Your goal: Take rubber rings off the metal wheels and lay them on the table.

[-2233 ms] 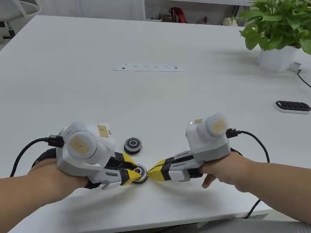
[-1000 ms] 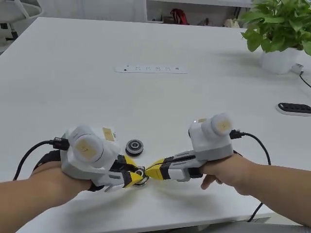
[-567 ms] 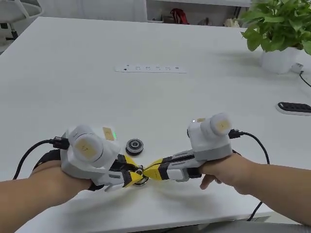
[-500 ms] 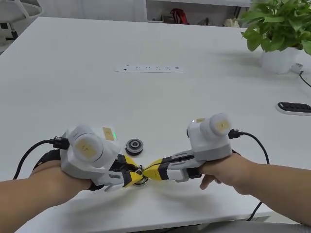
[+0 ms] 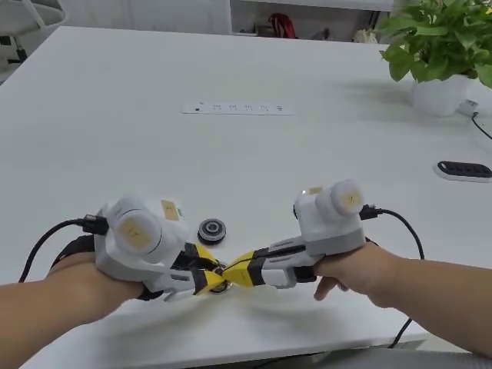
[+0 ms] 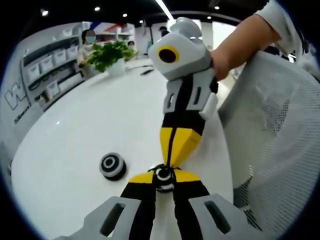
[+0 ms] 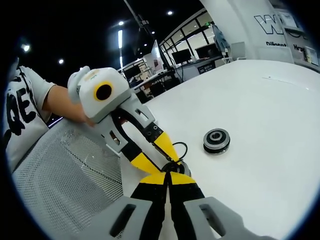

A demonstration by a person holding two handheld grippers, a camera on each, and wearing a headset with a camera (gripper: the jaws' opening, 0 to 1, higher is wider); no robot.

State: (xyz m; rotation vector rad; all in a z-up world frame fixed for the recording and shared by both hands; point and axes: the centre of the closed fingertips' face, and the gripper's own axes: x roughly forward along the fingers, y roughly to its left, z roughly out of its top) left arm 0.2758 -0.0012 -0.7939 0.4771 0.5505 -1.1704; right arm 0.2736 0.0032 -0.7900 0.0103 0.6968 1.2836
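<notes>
Wrists (image 5: 73,280) low, left gripper (image 5: 207,278) fingers (image 6: 141,178) clamped on wheel (image 6: 163,175), right gripper (image 5: 234,274) (tip to tip) pinching rubber ring (image 7: 185,148).

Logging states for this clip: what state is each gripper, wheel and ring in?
Left gripper: shut on held wheel.
Right gripper: shut on ring.
Held wheel: clamped.
Ring: stretched, apparently partly off held wheel.
Free wheel: flat on table, rubber on.
</notes>
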